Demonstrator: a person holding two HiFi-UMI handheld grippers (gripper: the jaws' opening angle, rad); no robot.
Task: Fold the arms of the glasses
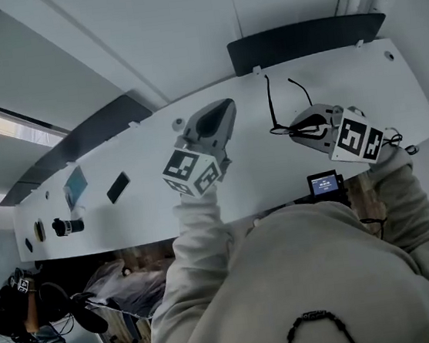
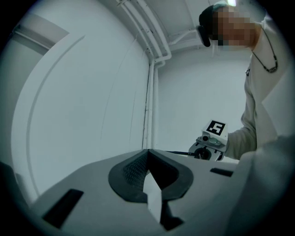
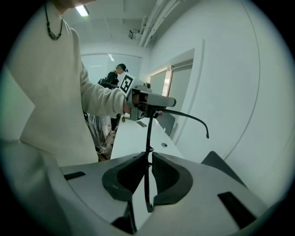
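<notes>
A pair of black glasses [image 1: 272, 105] hangs above the white table [image 1: 156, 205], and my right gripper [image 1: 288, 129] is shut on its frame. In the right gripper view the pads [image 3: 162, 171] pinch the thin frame of the glasses [image 3: 149, 131]; one arm curves out to the right, unfolded. My left gripper [image 1: 225, 110] is held in the air left of the glasses, apart from them, shut with nothing between its jaws. In the left gripper view its pads [image 2: 133, 170] meet, and the right gripper [image 2: 209, 145] shows beyond with the glasses [image 2: 179, 152] as a thin dark line.
At the table's left end lie a bluish card [image 1: 75, 184], a black phone [image 1: 118, 186] and a small black cylinder [image 1: 66, 225]. A small screen device [image 1: 325, 184] sits at the near edge. Dark panels [image 1: 307, 39] line the far side. A person [image 3: 115, 76] stands in the background.
</notes>
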